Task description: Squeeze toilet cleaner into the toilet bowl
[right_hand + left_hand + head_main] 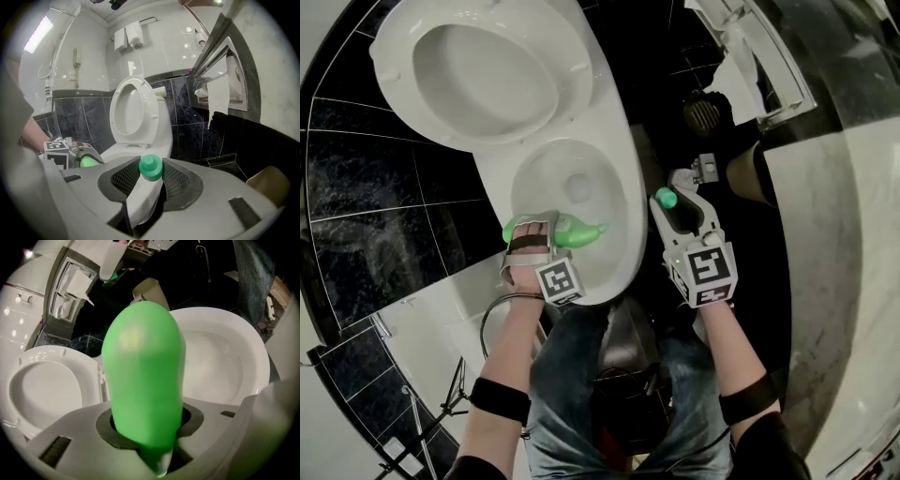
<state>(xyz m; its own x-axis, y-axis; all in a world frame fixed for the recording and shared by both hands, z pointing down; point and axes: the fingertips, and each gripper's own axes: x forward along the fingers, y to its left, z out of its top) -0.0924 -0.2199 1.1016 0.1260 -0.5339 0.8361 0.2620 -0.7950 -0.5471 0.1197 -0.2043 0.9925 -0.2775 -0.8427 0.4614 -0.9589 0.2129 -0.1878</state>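
Both tilted down, left gripper (534, 236) clamps the bottle (578, 232) over the bowl (542, 176), right gripper (677, 197) the cap (666, 198).

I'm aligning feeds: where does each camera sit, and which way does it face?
Head view: on the head, facing steeply down at the toilet bowl; forearms, left tongs, right tongs show.
Left gripper view: on left tongs, facing the bowl past the gripped green bottle.
Right gripper view: on right tongs, facing the raised seat past the gripped green cap.
Shared: all show the bottle.
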